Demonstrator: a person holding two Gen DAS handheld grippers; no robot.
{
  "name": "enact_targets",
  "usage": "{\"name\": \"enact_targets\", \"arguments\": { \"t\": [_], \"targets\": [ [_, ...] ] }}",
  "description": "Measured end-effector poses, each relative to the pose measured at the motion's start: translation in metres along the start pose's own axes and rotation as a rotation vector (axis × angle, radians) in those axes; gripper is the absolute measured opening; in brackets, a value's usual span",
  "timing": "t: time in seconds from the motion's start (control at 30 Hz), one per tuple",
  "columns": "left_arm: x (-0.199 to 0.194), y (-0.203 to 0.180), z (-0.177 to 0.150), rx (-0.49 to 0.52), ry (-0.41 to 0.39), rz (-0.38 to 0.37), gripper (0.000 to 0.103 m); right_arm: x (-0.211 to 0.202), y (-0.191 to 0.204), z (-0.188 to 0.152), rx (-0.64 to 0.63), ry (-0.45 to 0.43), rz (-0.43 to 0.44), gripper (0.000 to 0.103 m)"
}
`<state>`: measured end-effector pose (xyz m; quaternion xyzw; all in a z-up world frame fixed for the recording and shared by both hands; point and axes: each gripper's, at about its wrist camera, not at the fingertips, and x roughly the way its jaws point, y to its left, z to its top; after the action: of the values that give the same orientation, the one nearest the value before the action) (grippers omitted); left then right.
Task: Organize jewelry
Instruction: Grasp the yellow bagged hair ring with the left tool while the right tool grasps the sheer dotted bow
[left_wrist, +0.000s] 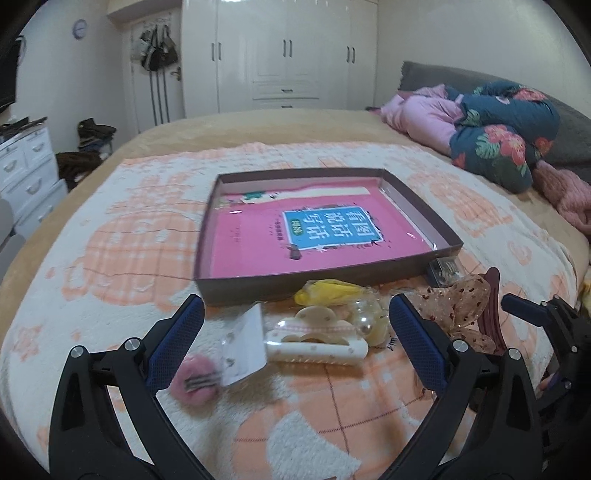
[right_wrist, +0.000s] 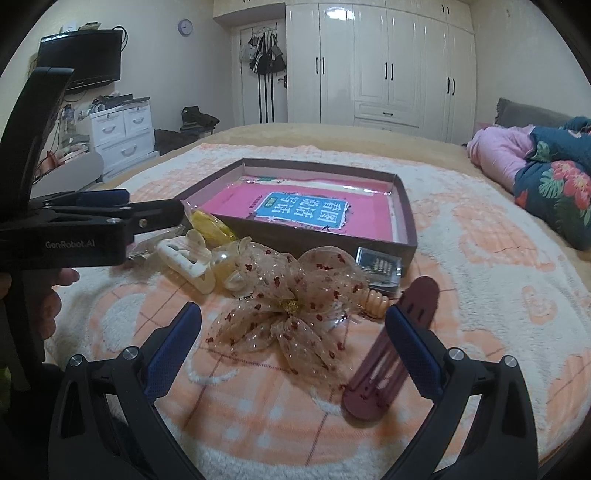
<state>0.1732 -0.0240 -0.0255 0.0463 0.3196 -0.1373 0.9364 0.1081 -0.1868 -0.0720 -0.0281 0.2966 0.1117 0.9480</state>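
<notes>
On the bed blanket before the box, between my spread right gripper, lies the sheer bow: light, floppy, best pinched at its glittery knot. My left gripper is spread too.

Pink pompom clip blurred behind left gripper's finger, small dark box half hidden by sheer spotted bow, book title too distorted to read, floral quilt cut off at frame edge
</notes>
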Motion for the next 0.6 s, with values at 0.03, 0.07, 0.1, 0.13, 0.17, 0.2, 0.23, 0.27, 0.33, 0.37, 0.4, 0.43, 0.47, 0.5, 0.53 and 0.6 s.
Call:
{"name": "enact_targets", "arguments": {
  "t": [0.03,0.07,0.1,0.13,0.17,0.2,0.23,0.27,0.33,0.37,0.4,0.43,0.47,0.5,0.53,0.6],
  "targets": [
    [0.003,-0.001,0.001,0.008,0.003,-0.007,0.089,0.004,-0.001,0.001,0.007,0.008,0.003,0.097],
    [0.005,-0.002,0.002,0.015,0.006,-0.015,0.087,0.007,-0.002,0.001,0.014,0.012,0.007,0.097],
    [0.007,-0.003,0.003,0.02,0.012,-0.025,0.086,0.01,-0.003,0.001,0.025,0.015,0.012,0.097],
    [0.011,-0.005,0.004,0.025,0.02,-0.04,0.085,0.012,-0.003,0.002,0.033,0.018,0.014,0.096],
    [0.013,-0.006,0.004,0.029,0.026,-0.053,0.083,0.015,-0.004,0.003,0.041,0.021,0.014,0.094],
    [0.016,-0.008,0.004,0.038,0.033,-0.069,0.08,0.017,-0.004,0.004,0.045,0.022,0.012,0.091],
    [0.018,-0.009,0.005,0.043,0.036,-0.074,0.078,0.019,-0.005,0.004,0.047,0.023,0.009,0.082],
    [0.021,-0.009,0.005,0.045,0.039,-0.08,0.076,0.022,-0.005,0.004,0.046,0.026,0.005,0.075],
    [0.026,-0.011,0.005,0.04,0.048,-0.099,0.074,0.025,-0.006,0.004,0.048,0.032,0.008,0.064],
    [0.027,-0.011,0.005,0.04,0.049,-0.103,0.072,0.026,-0.007,0.003,0.049,0.032,0.01,0.053],
    [0.03,-0.012,0.005,0.042,0.054,-0.106,0.068,0.027,-0.008,0.003,0.049,0.031,0.012,0.047],
    [0.032,-0.013,0.006,0.041,0.057,-0.106,0.066,0.027,-0.01,0.003,0.051,0.028,0.016,0.04],
    [0.034,-0.013,0.006,0.04,0.064,-0.107,0.062,0.026,-0.011,0.002,0.051,0.023,0.016,0.032],
    [0.038,-0.013,0.006,0.038,0.073,-0.108,0.057,0.025,-0.012,0.002,0.05,0.018,0.017,0.028],
    [0.039,-0.013,0.005,0.037,0.077,-0.113,0.055,0.023,-0.014,0.002,0.05,0.01,0.019,0.022],
    [0.042,-0.015,0.005,0.035,0.08,-0.121,0.049,0.019,-0.017,0.002,0.055,0.002,0.02,0.018]
  ]
}}
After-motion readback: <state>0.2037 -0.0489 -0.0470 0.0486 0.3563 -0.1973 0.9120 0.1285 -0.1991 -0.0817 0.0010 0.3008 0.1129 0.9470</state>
